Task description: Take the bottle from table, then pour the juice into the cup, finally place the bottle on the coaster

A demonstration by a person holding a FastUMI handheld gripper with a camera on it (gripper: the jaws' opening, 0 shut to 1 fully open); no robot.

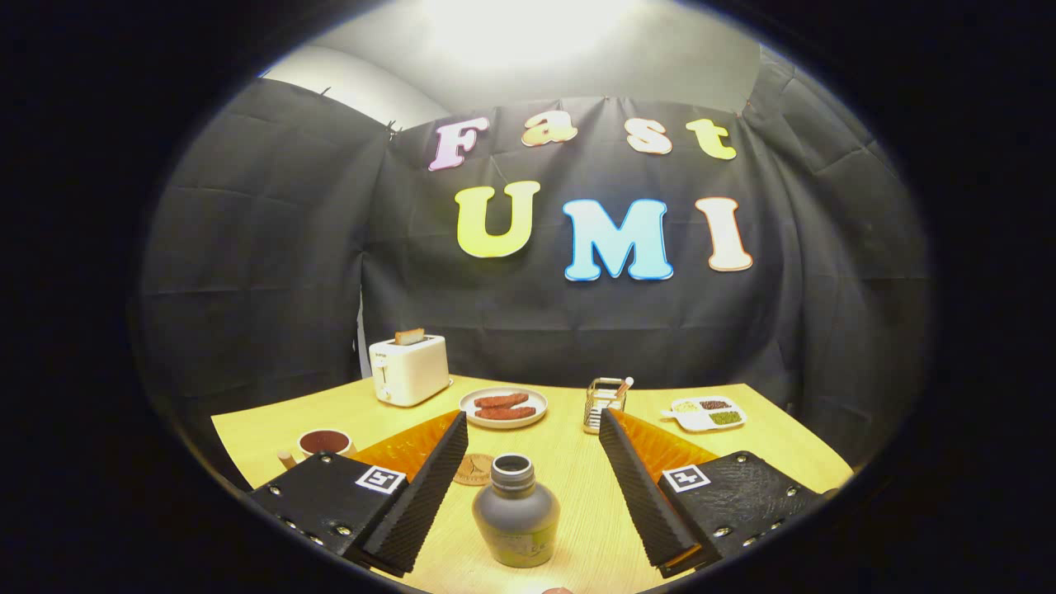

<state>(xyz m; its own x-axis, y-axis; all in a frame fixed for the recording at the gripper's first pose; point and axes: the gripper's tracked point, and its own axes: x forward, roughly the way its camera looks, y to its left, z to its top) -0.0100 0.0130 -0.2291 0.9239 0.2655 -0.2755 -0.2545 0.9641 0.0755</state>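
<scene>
Bottle (516, 513) stands capless between wide-open, empty jaws; coaster (473, 469) partly hidden

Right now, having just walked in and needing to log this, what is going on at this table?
A hand-held gripper hangs open over the table, its fingers either side of an uncapped bottle without touching it. The cup and the coaster sit beyond. Nothing is grasped or poured yet.
</scene>
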